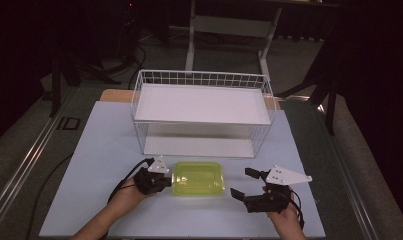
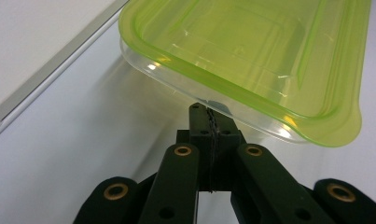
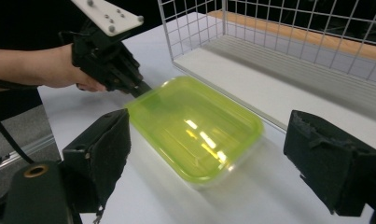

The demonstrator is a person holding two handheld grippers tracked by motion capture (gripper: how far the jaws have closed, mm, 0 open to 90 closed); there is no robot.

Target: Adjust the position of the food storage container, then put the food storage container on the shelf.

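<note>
While our left gripper holds the thin rim of the green container at its left short end, with the jaws pressed closed on that edge, our right gripper waits with its jaws wide open and nothing between them. This container lies on the table, in front of the white wire basket, and its long axis runs from left to right, so it points from one gripper toward the other. Our right gripper is near the free right end but apart from it, and the container lies to its left; we judge that the coming move depends on this gap, because the open jaws must come over that short end. In the left gripper view the container looks tilted, with the gripped end a little raised, though we cannot tell this for sure. It is a shallow rectangular box with rounded corners, of thin, glossy, half-transparent plastic, with a yellow-green lid over a clear base. We think it bends easily. The basket is of thin white wire with flat white shelves, and the table is smooth and pale.
</note>
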